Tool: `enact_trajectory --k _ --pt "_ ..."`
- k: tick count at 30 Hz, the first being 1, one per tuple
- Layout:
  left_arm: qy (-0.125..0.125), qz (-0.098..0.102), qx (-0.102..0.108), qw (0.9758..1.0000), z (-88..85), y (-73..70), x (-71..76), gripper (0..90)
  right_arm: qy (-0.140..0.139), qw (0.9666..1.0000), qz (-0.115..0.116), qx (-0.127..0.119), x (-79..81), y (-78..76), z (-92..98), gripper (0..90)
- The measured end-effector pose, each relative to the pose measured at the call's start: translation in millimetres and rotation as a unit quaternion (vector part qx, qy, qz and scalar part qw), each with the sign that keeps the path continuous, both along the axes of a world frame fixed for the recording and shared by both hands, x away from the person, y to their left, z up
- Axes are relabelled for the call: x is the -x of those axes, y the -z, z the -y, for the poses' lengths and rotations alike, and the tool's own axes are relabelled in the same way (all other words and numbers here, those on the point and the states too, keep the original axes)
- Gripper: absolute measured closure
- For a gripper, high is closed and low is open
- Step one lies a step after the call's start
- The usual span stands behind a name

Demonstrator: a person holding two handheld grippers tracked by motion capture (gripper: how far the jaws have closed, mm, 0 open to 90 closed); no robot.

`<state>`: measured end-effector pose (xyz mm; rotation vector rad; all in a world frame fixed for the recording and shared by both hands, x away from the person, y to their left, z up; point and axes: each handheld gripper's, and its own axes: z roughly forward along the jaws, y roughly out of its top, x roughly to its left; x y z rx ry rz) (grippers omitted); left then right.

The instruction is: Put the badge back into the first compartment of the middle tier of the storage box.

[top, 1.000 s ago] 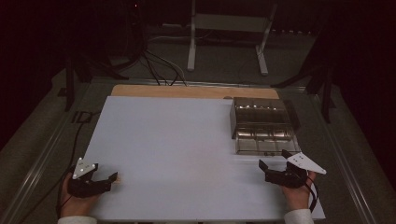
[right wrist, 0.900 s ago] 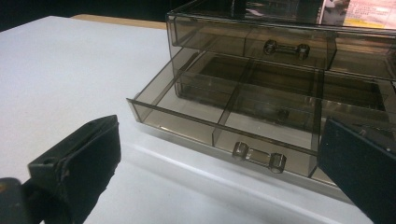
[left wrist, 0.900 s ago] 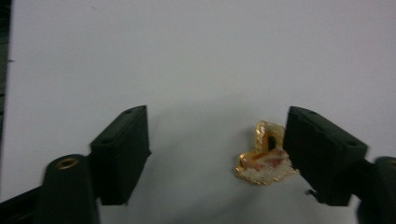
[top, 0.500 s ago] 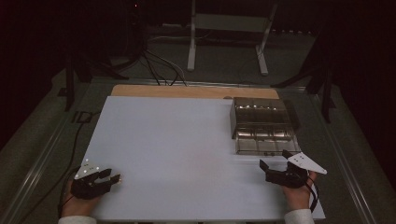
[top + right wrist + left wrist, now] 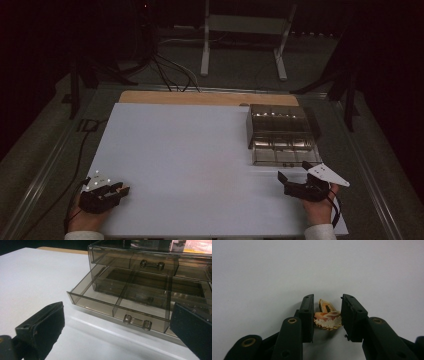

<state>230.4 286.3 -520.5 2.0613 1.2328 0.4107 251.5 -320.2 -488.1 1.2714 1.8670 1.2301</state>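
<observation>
My left hand-held gripper [image 5: 327, 315] has just been closing around a small orange-and-white hair clip [image 5: 328, 317], which lies on the white surface [image 5: 200, 150] between the jaws (both pads look pressed to it). My right hand-held gripper [image 5: 117, 332] stands released before the open drawer [image 5: 120, 305].

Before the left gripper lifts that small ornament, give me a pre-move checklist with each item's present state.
1. Ornament between the left gripper fingers, which have just been closing: ok.
2. Both pads pressing on it: cannot tell; the right one touches, a thin gap shows at the left.
3. Lower drawer of the organizer pulled open: ok.
4. Front drawer compartments bare: ok.
5. Right gripper open, short of the drawer: ok.
6. White table between ornament and drawer unobstructed: ok.
</observation>
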Motion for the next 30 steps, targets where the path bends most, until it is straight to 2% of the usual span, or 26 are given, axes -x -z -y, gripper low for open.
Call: enact_trajectory --k 1,3,4,7,10,12,15,30 --pt "0.0 0.004 0.0 1.0 0.7 -0.9 1.0 66.1 0.0 1.0 0.0 0.0 0.0 0.0 0.1 0.1" --pt "-0.003 0.014 0.003 0.9999 1.4 -4.3 3.4 72.6 0.001 1.0 -0.001 0.001 0.0 0.0 0.3 0.1" --pt "-0.002 0.016 -0.004 0.9999 3.3 -5.0 4.3 74.4 0.0 1.0 -0.001 0.001 0.0 0.0 0.3 0.2" --pt "0.014 0.012 -0.009 0.9998 10.5 -4.7 5.4 75.7 0.0 1.0 -0.001 0.001 0.1 0.1 0.1 0.7" --pt "0.027 0.008 -0.028 0.9992 20.1 -3.3 5.7 75.5 0.0 1.0 0.0 0.001 0.3 0.0 0.3 0.7" --pt "0.032 0.005 -0.037 0.9988 24.5 -2.2 5.6 76.0 0.001 1.0 -0.001 0.0 0.5 -0.1 0.8 0.7" --pt "0.036 0.004 -0.04 0.9986 25.8 -2.9 6.3 77.1 0.001 1.0 0.0 0.0 0.7 -0.3 1.6 0.7" --pt "0.043 -0.008 -0.017 0.9989 28.6 -6.1 6.3 82.1 0.001 1.0 -0.001 -0.001 1.0 -0.4 1.9 0.7"
